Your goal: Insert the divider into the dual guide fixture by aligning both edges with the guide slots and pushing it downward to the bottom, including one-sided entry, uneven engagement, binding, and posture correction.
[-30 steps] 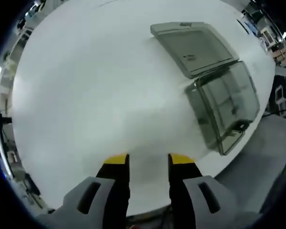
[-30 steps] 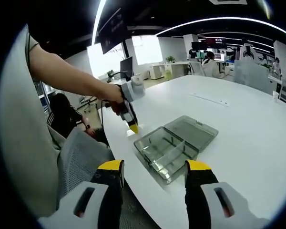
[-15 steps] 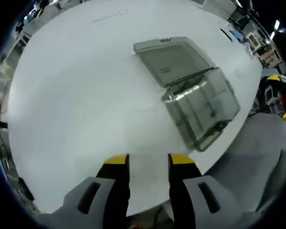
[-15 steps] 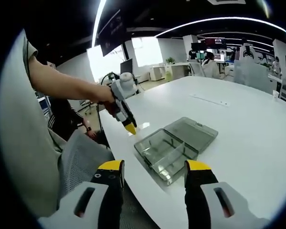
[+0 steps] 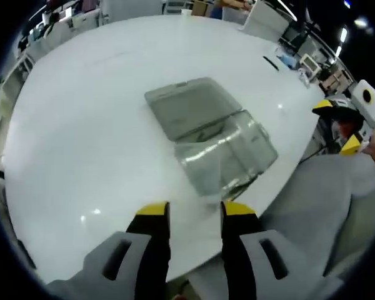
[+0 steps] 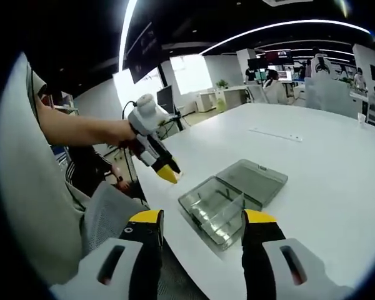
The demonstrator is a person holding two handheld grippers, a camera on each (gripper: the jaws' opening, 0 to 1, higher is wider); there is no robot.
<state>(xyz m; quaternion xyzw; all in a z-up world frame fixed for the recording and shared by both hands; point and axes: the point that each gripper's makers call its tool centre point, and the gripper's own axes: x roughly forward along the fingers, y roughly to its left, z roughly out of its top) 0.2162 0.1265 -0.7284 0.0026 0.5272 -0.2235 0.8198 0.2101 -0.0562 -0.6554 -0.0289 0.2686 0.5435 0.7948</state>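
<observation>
A clear, smoky-grey plastic compartment box (image 5: 228, 156) lies on the big round white table (image 5: 81, 125) close to its near edge, its hinged flat lid (image 5: 187, 115) swung fully open and lying flat on the table on the far side of the tray. In the right gripper view the same box (image 6: 215, 206) shows thin upright partitions inside its tray, with the open lid (image 6: 259, 180) beside it; whether a loose divider sits among them is too small and hazy to tell. The left gripper (image 5: 194, 209), grey-bodied with black jaws and yellow tips, has its jaws apart with nothing between them, hovering above the table edge just short of the box. In the right gripper view it (image 6: 169, 176) appears from the left, held in the person's hand (image 6: 128, 134) at the end of a bare forearm, its yellow tips pointing down toward the table near the box corner without touching it. The right gripper (image 6: 200, 219) also stands with its jaws apart and empty, held off the table on the near side of the box. The person's grey garment (image 6: 106, 219) fills the space by the table edge, and an office with desks and screens lies beyond.
</observation>
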